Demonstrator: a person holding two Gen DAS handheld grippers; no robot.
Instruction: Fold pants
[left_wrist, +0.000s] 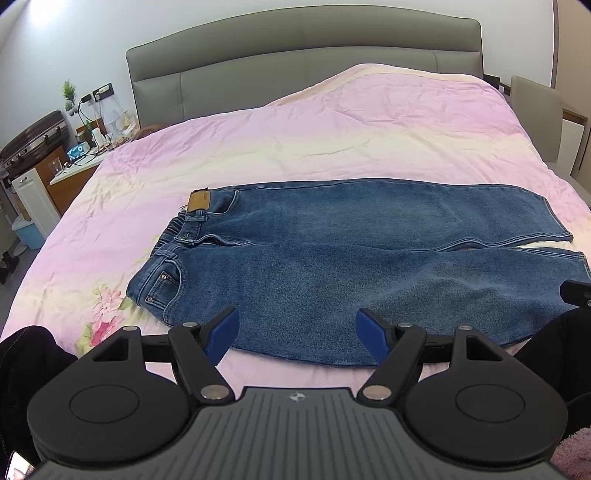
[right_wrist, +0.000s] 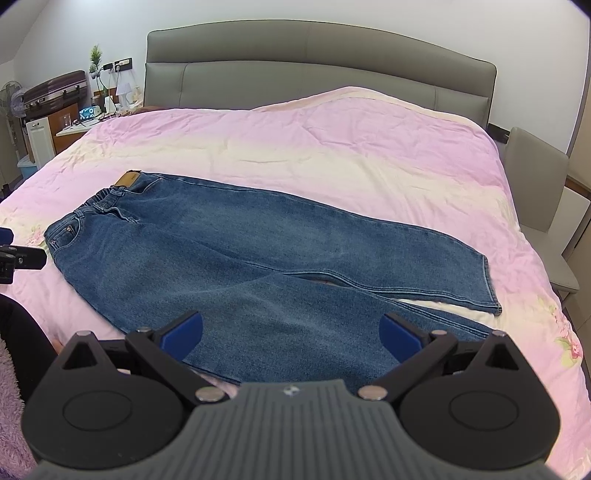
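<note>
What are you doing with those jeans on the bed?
Getting ready to fold them. The blue jeans lie spread flat on the pink bedcover, waistband to the left, both legs stretched to the right. A person holds the left gripper and right gripper over the near edge. Both are open and hold nothing; no fold is made yet.

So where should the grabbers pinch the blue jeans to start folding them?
Probably along the near long edge of the blue denim jeans, coming from the front. They lie flat on the pink quilt, waistband left and hems right. The open left gripper suits the hip corner, the open right gripper the near hem, so the near leg can fold over the far one.
</note>
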